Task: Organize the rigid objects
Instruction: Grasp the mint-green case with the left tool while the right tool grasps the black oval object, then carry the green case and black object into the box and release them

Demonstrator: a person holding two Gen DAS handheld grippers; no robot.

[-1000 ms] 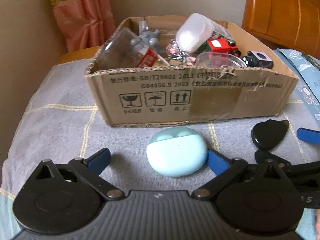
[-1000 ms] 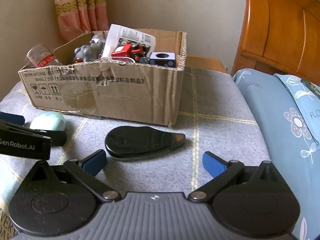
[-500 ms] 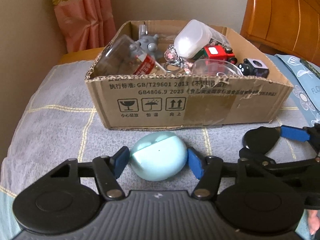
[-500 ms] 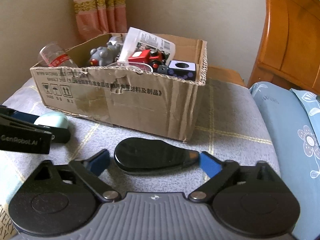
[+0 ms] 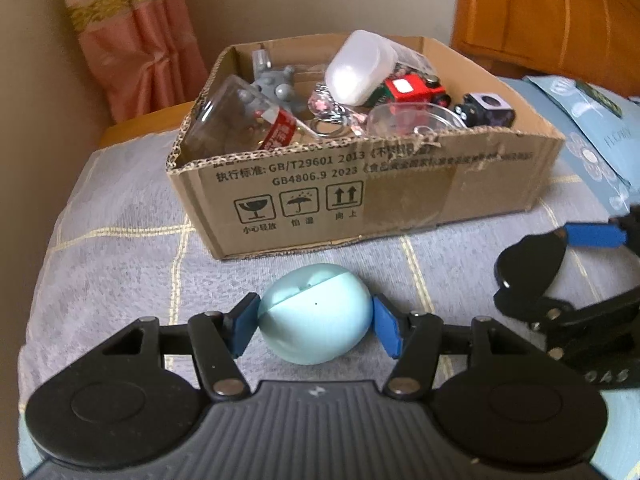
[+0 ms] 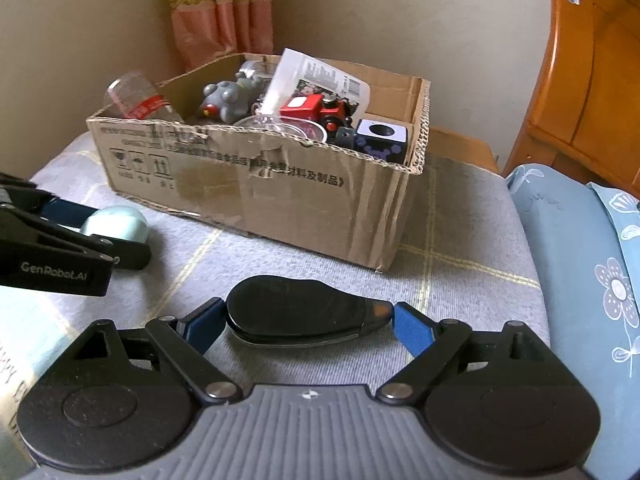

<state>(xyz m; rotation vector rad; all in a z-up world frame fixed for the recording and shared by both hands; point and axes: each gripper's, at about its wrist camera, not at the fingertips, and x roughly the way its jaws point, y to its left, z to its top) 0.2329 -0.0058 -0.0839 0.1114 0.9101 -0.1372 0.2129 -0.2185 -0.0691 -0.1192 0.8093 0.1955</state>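
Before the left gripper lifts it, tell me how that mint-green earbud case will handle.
The earbud case looks rigid and probably light. Its smooth, rounded shell may slip between the left gripper's pads. Released, it could rock or roll on the blanket.

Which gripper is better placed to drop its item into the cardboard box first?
Left, marginally. The left gripper pinches the pale blue earbud case directly before the cardboard box. The right gripper holds the black case off the box's right corner.

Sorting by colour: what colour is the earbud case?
Pale mint blue earbud case, clearest in the left wrist view.
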